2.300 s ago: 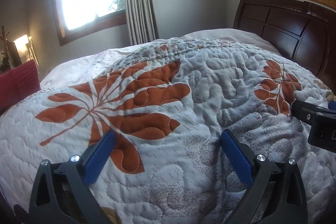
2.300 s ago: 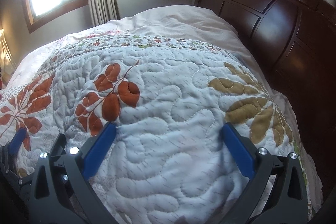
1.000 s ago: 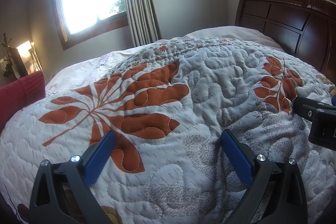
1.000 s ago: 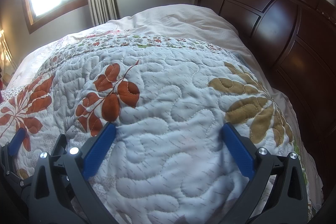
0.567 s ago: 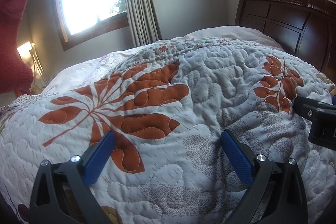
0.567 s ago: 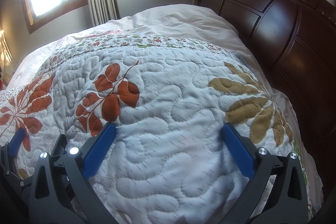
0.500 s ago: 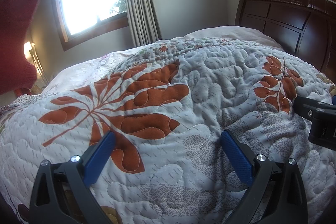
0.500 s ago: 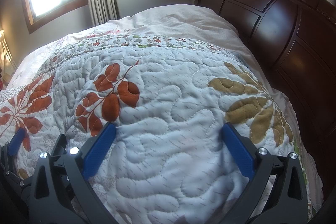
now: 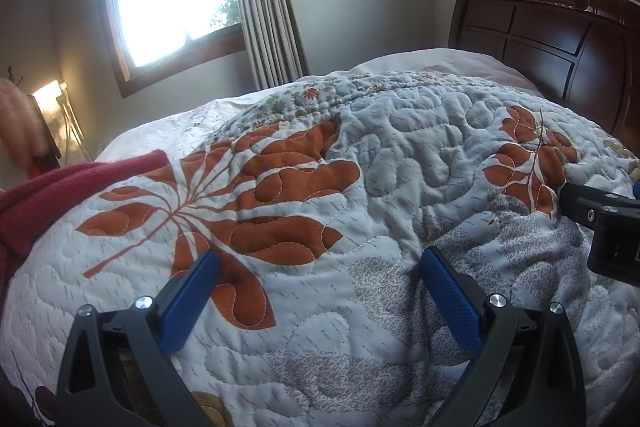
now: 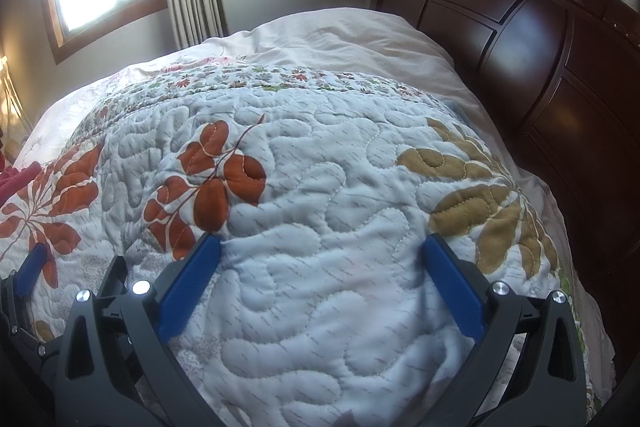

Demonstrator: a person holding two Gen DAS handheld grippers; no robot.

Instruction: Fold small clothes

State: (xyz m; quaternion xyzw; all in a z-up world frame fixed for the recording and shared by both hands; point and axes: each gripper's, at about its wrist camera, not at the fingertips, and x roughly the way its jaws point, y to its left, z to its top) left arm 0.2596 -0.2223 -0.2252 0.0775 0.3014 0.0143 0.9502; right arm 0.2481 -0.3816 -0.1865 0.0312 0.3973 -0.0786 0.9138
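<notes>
Right, step: nothing folded yet, both grippers idle over quilt (image 9: 400,163).
L gripper (image 9: 320,291): jaws wide, empty.
R gripper (image 10: 320,279): jaws wide, empty.
Garment (image 9: 52,191): red, far left on quilt.
Next: L reaches left for its edge.
Hidden: garment mostly cut off; blurred hand (image 9: 18,123) above.

No text, label or number could be read anywhere. The pictures showed no brand or sign.

One red garment (image 9: 60,187), two claws, one quilt (image 10: 312,227)
</notes>
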